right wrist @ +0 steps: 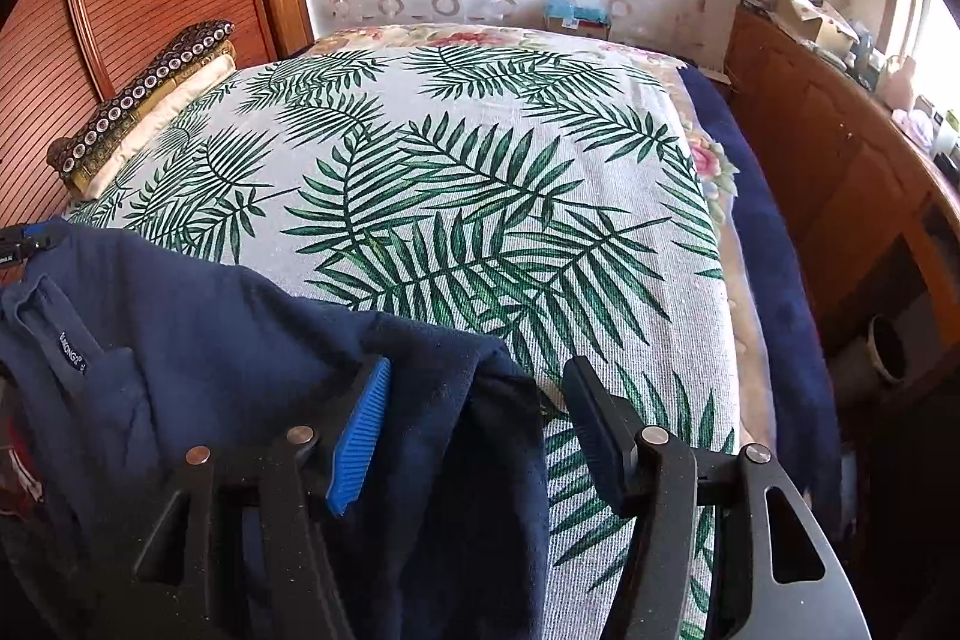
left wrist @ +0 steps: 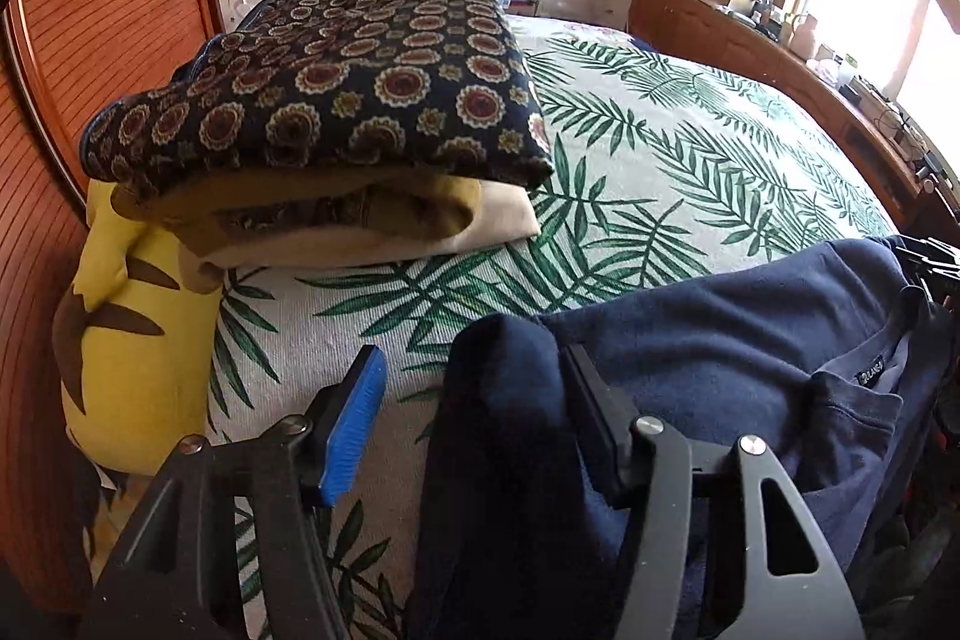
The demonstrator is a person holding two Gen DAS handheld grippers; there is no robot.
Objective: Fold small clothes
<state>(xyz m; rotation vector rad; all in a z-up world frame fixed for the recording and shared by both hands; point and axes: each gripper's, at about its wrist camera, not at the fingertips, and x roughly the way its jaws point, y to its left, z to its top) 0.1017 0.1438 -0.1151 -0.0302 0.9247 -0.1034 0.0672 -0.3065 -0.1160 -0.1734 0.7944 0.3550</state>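
A navy blue top (left wrist: 720, 328) lies spread on the leaf-print bed cover (left wrist: 660, 160), collar label up. In the left wrist view one shoulder fold of it stands between the fingers of my left gripper (left wrist: 474, 358). The fold leans on the black right finger (left wrist: 594, 418), and a gap shows beside the blue pad (left wrist: 354, 424), so the gripper is open. In the right wrist view the other end of the navy top (right wrist: 180, 316) sits inside my right gripper (right wrist: 480, 367). There it rests against the blue pad (right wrist: 360, 436), clear of the far finger (right wrist: 600, 430); this gripper is open too.
A stack of folded clothes (left wrist: 360, 100) with a dark medallion-print piece on top sits at the bed's far left, over a yellow pillow (left wrist: 138, 340). Ribbed wooden panels (left wrist: 90, 40) rise on the left. A cluttered wooden sideboard (right wrist: 840, 172) runs along the right. Bare bed cover (right wrist: 480, 160) stretches ahead.
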